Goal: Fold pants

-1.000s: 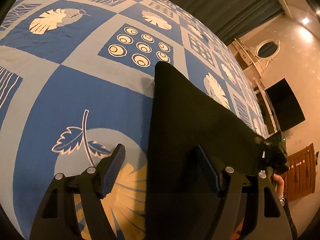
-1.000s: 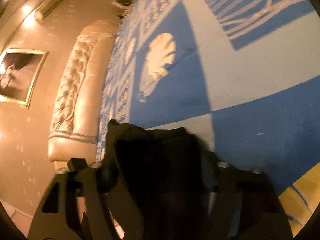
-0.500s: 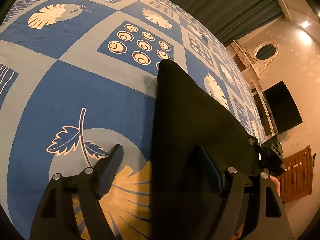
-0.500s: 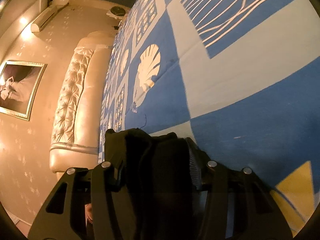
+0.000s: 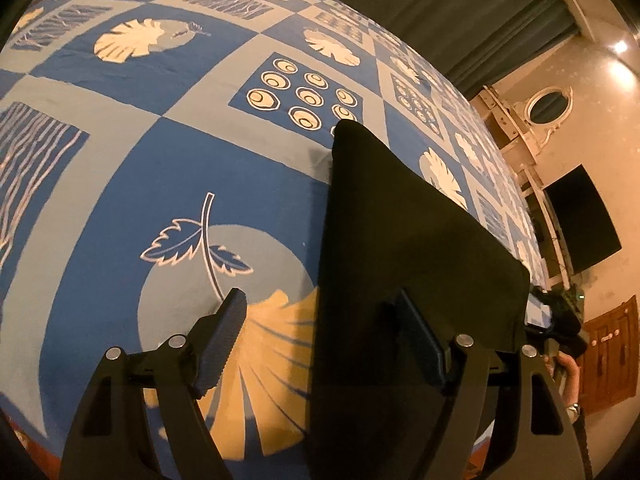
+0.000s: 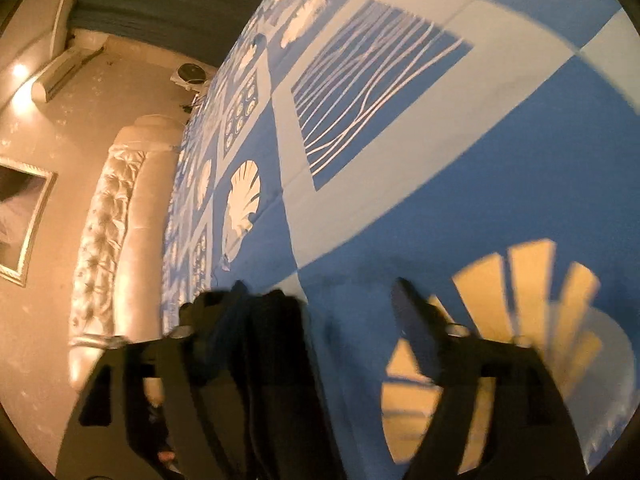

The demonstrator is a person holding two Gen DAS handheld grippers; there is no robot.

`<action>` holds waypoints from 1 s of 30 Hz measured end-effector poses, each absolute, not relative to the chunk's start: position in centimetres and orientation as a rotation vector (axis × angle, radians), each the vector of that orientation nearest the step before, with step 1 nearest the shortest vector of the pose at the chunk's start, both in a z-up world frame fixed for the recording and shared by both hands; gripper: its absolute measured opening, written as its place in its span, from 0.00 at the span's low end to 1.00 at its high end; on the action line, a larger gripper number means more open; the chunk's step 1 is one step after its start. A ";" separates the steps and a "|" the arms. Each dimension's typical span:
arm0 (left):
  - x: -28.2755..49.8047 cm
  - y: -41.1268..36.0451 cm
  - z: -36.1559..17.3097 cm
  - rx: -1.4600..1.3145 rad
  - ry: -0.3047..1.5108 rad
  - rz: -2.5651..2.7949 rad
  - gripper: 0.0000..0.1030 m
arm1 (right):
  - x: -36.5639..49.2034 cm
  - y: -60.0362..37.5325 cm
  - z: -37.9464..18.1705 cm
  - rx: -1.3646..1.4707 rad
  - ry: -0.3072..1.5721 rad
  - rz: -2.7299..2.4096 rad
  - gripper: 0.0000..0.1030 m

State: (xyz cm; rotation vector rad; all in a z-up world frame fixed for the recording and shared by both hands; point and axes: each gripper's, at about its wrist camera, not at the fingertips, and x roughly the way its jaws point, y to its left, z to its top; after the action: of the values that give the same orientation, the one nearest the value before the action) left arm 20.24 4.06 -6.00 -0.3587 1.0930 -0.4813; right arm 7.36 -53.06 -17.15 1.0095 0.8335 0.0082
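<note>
Black pants (image 5: 400, 240) lie as a long flat strip on the blue patterned bedspread (image 5: 200, 168). My left gripper (image 5: 320, 332) hangs open over their near end. The cloth's left edge runs between its fingers, and neither pad presses on it. In the left wrist view my right gripper (image 5: 556, 312) shows just past the pants' right corner, with a hand behind it. In the right wrist view the right gripper (image 6: 320, 316) has its jaws opening. A bunched black fold of the pants (image 6: 268, 344) rests against its left finger, and bare bedspread (image 6: 480, 160) fills the gap.
A cream tufted headboard (image 6: 104, 240) and a framed picture (image 6: 20, 220) stand beyond the bed. A dark screen (image 5: 580, 216), a wooden cabinet (image 5: 608, 352), a round mirror (image 5: 548, 104) and dark curtains (image 5: 440, 8) line the far side.
The right gripper's jaws have spread wide and let the black fold go; it swung to the right over the bedspread. The left gripper has stayed open over the pants' edge.
</note>
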 end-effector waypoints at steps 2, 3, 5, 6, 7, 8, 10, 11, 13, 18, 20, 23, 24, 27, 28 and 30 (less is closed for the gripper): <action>19.6 3.8 -5.5 -0.337 1.078 -0.479 0.74 | 6.4 -52.7 -16.3 0.967 0.834 -0.002 0.84; 19.1 3.6 -5.2 -0.319 1.069 -0.474 0.74 | 5.6 -52.2 -15.9 0.949 0.832 0.007 0.84; 18.5 3.2 -4.7 -0.292 1.060 -0.466 0.75 | 4.3 -51.3 -15.5 0.921 0.843 0.022 0.85; 18.1 3.0 -4.5 -0.277 1.058 -0.463 0.79 | 3.8 -50.9 -15.4 0.909 0.850 0.021 0.85; 17.7 2.8 -4.2 -0.259 1.052 -0.458 0.79 | 3.3 -50.4 -15.3 0.894 0.858 0.020 0.86; 17.1 2.6 -4.0 -0.241 1.047 -0.452 0.79 | 2.6 -49.7 -15.3 0.873 0.875 0.024 0.86; 16.2 2.2 -3.5 -0.199 1.037 -0.433 0.79 | 1.3 -49.1 -15.3 0.842 0.902 0.037 0.87; 15.8 2.0 -3.3 -0.180 1.031 -0.419 0.79 | 0.7 -48.4 -15.2 0.815 0.918 0.040 0.87; 14.8 1.7 -2.8 -0.143 1.015 -0.392 0.80 | -0.4 -47.3 -15.1 0.765 0.944 0.045 0.88; 12.4 1.0 -1.4 -0.067 0.970 -0.349 0.80 | -3.4 -43.9 -13.9 0.591 0.947 0.040 0.88; 11.1 0.5 -0.6 -0.013 0.935 -0.324 0.80 | -4.4 -42.6 -13.1 0.519 0.926 0.029 0.88; 9.2 -0.1 0.3 0.049 0.893 -0.294 0.80 | -5.5 -40.4 -11.6 0.406 0.891 0.012 0.89; 8.7 -0.2 0.5 0.065 0.883 -0.282 0.80 | -5.8 -39.8 -11.2 0.382 0.880 0.006 0.89; 6.9 -0.1 1.1 0.087 0.853 -0.257 0.80 | -6.8 -38.1 -9.6 0.318 0.837 0.016 0.89; 6.3 0.0 1.2 0.078 0.845 -0.261 0.81 | -7.1 -37.7 -9.1 0.299 0.825 0.018 0.89; 5.2 0.3 1.4 0.052 0.836 -0.267 0.84 | -7.8 -36.7 -7.9 0.251 0.794 0.016 0.90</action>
State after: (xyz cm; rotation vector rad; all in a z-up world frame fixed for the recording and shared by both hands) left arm 5.24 0.28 1.36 0.0524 0.8364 -0.2673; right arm -7.83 -36.71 -7.87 0.2512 0.7935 0.0164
